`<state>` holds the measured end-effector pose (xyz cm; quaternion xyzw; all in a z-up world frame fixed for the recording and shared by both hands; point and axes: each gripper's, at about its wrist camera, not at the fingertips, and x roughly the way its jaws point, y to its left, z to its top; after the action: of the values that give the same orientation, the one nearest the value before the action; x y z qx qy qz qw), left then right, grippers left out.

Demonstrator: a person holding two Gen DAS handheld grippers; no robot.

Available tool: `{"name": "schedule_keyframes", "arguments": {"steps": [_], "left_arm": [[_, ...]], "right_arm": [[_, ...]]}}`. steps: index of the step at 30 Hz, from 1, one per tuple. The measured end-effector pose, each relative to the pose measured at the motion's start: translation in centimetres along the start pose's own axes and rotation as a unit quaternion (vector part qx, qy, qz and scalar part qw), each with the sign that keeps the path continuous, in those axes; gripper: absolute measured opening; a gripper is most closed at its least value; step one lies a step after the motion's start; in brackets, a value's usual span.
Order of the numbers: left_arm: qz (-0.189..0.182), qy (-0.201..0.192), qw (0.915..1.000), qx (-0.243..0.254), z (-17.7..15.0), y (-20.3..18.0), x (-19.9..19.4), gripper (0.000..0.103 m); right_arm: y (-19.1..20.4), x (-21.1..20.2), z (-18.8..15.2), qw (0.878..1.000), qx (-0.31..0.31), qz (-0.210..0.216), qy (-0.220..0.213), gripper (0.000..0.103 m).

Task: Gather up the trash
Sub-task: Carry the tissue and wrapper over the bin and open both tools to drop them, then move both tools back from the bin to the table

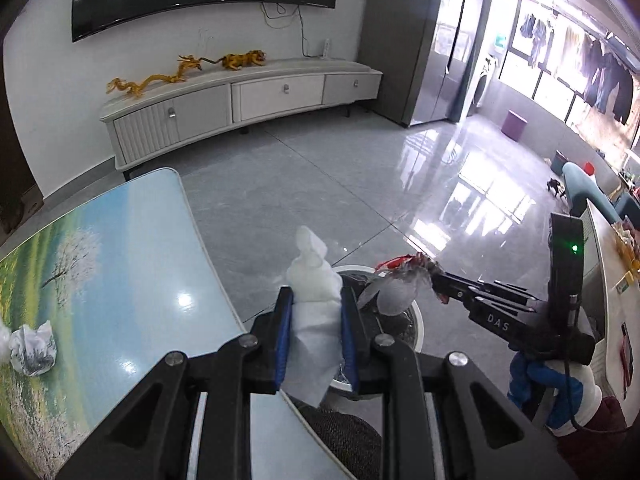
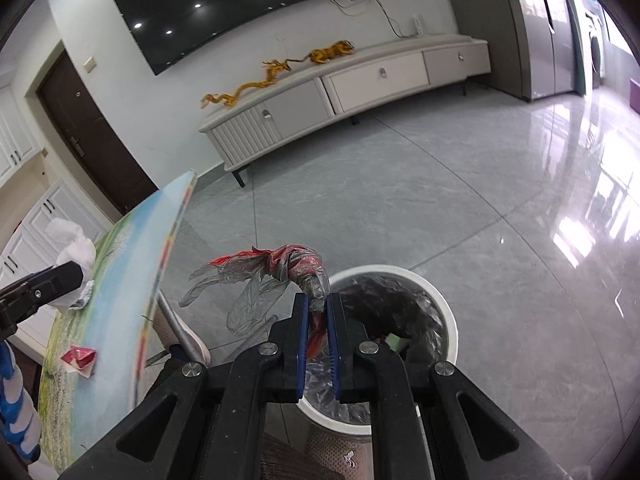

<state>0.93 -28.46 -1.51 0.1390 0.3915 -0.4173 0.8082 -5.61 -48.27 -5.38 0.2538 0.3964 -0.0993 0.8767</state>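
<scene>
My left gripper (image 1: 317, 300) is shut on a white crumpled tissue (image 1: 314, 280) and holds it at the table's edge, above the near rim of a white round trash bin (image 1: 416, 320). My right gripper (image 2: 318, 304) is shut on a clear plastic glove with red wrapper bits (image 2: 280, 268) and holds it over the bin (image 2: 448, 320), which has a black liner. The right gripper also shows in the left wrist view (image 1: 438, 280). A crumpled paper ball (image 1: 34, 346) lies on the table at the left. A red folded wrapper (image 2: 80, 358) lies on the table.
The table (image 1: 140, 240) has a landscape-print top. A chair seat (image 2: 188, 344) stands between table and bin. A white TV cabinet (image 1: 240, 100) stands along the far wall under a TV. Glossy grey tile floor (image 1: 340, 184) lies beyond the bin.
</scene>
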Motion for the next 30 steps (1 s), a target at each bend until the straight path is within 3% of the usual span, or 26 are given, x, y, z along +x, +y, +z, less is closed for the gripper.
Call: {"name": "schedule_keyframes", "arguments": {"steps": [13, 17, 20, 24, 30], "left_arm": [[-0.033, 0.067, 0.9972, -0.006, 2.0, -2.4, 8.1, 0.023], [-0.043, 0.078, 0.9960, -0.011, 2.8, -2.9, 10.2, 0.025], [-0.051, 0.088, 0.9947, -0.018, 3.1, -3.2, 11.4, 0.028], [-0.055, 0.090, 0.9942, -0.020, 3.4, -3.2, 11.8, 0.045], [-0.043, 0.074, 0.9960, -0.026, 3.6, -2.7, 10.5, 0.046]], "right_arm": [[-3.9, 4.2, -0.5, 0.998, 0.047, -0.021, 0.046, 0.013], [-4.3, 5.3, -0.4, 0.997, 0.043, -0.034, 0.057, 0.038], [-4.6, 5.6, -0.6, 0.996, 0.047, -0.039, 0.060, 0.043], [-4.8, 5.1, -0.7, 0.996, 0.055, -0.043, 0.057, 0.046], [-4.6, 3.9, -0.4, 0.996, 0.059, -0.051, 0.045, 0.050]]}}
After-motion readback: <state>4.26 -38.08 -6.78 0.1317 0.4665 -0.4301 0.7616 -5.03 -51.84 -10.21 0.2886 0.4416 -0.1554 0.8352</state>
